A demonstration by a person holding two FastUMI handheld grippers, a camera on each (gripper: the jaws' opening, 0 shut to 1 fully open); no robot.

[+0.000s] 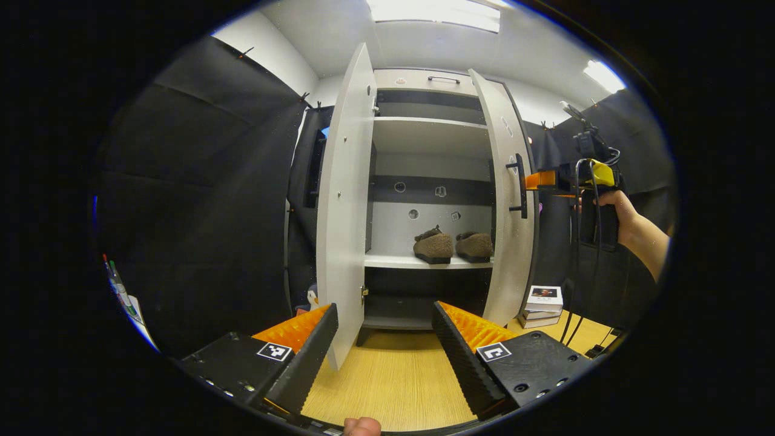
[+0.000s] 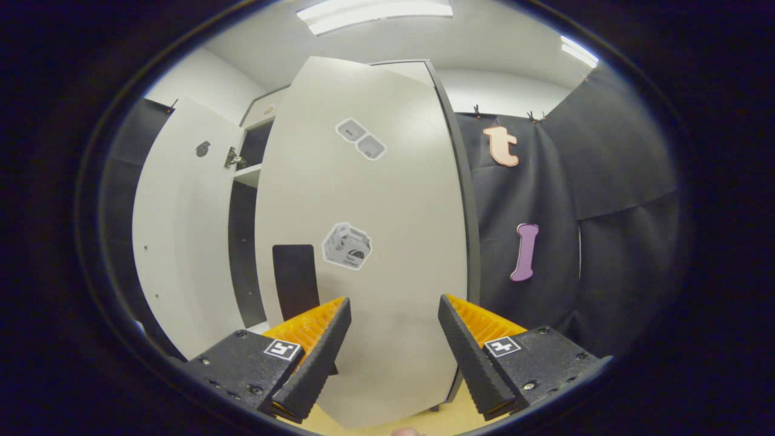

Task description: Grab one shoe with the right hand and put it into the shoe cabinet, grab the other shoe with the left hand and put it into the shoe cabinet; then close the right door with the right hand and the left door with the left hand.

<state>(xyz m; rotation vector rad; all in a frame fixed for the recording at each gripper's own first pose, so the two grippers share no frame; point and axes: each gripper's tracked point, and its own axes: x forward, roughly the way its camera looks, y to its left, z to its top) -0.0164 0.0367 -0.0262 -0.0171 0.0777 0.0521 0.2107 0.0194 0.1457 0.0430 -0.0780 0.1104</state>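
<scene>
Two brown shoes (image 1: pixel 433 246) (image 1: pixel 474 244) stand side by side on a shelf (image 1: pixel 393 261) inside the white shoe cabinet (image 1: pixel 431 136). Both doors stand ajar: the left door (image 1: pixel 346 200) and the right door (image 1: pixel 507 200) with its black handle (image 1: pixel 521 185). My left gripper (image 1: pixel 384 339) is open low in front of the cabinet, holding nothing. In the left gripper view the right gripper (image 1: pixel 542 179) sits against the right door's outer face, held by a hand (image 1: pixel 617 209). In the right gripper view my right gripper (image 2: pixel 393 339) is open, close before the right door (image 2: pixel 363 242).
A stack of books (image 1: pixel 542 306) lies on the wooden floor (image 1: pixel 393 381) to the right of the cabinet. Black cloth walls close both sides. A cable (image 1: pixel 574 284) hangs from the right gripper. Small items (image 1: pixel 121 290) sit at the far left edge.
</scene>
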